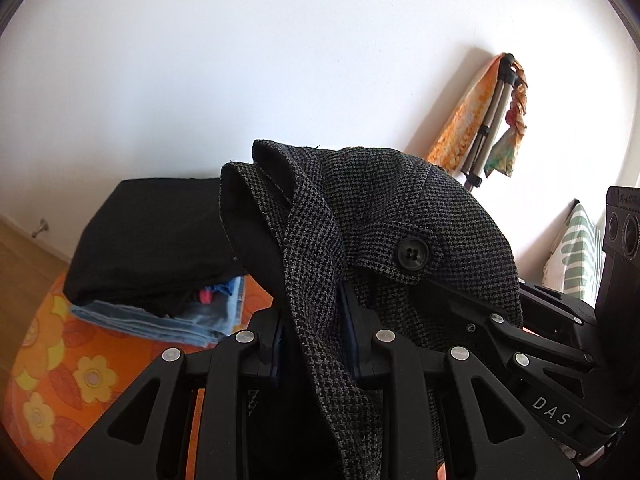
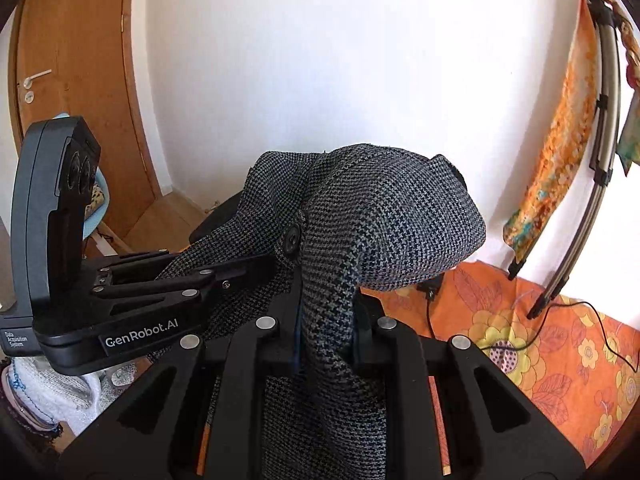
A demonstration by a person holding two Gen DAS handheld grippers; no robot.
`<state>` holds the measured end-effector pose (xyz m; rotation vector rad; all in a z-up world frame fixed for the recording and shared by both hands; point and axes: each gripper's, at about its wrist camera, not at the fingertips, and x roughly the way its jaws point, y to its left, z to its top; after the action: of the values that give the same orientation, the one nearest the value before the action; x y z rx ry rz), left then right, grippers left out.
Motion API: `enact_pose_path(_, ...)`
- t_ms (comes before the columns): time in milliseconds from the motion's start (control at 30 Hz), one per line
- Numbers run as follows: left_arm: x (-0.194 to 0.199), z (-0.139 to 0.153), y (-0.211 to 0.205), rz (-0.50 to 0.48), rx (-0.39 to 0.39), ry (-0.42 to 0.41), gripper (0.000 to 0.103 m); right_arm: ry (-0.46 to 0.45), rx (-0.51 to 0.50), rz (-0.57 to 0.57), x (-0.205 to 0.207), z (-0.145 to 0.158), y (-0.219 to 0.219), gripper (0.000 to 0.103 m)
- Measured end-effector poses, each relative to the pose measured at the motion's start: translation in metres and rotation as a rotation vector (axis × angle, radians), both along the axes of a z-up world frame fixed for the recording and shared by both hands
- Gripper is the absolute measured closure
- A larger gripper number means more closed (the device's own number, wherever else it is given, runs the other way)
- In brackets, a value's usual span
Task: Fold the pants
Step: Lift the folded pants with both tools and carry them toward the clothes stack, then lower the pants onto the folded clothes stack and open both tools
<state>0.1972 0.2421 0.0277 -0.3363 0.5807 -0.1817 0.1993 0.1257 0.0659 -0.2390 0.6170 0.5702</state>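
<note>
Below both cameras, an orange floral bedspread (image 2: 552,344) is covering the bed, a folded clothes stack (image 1: 152,248) lying on it before a white wall (image 1: 280,60). Left gripper (image 1: 316,344) and right gripper (image 2: 326,336) are each clamping the raised houndstooth pants (image 1: 400,208), side by side.

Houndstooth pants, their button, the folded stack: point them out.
houndstooth pants (image 2: 392,208), right wrist view, draped fabric.
button (image 1: 412,254), left wrist view, its centre.
folded stack (image 1: 152,236), left wrist view, black top garment.
</note>
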Motion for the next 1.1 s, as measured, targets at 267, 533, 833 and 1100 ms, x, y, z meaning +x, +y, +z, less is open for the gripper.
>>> enact_pose_path(267,0.023,0.029,0.056,0.091,0.047,-0.06,0.081,-0.047,0.013,0.062,0.037,0.018,0.072,0.085)
enact_pose_path(533,0.062,0.024,0.095,0.139,0.086,-0.067,0.084,-0.044,-0.002,0.088,0.076,0.002,0.13,0.086)
enact_pose_path(833,0.111,-0.005,0.138,0.194,0.088,-0.021,0.086,0.001,0.049,0.072,0.14,-0.034,0.159,0.087)
enact_pose_path(1100,0.149,-0.036,0.167,0.221,0.091,0.049,0.086,0.081,0.063,0.021,0.194,-0.063,0.159,0.086)
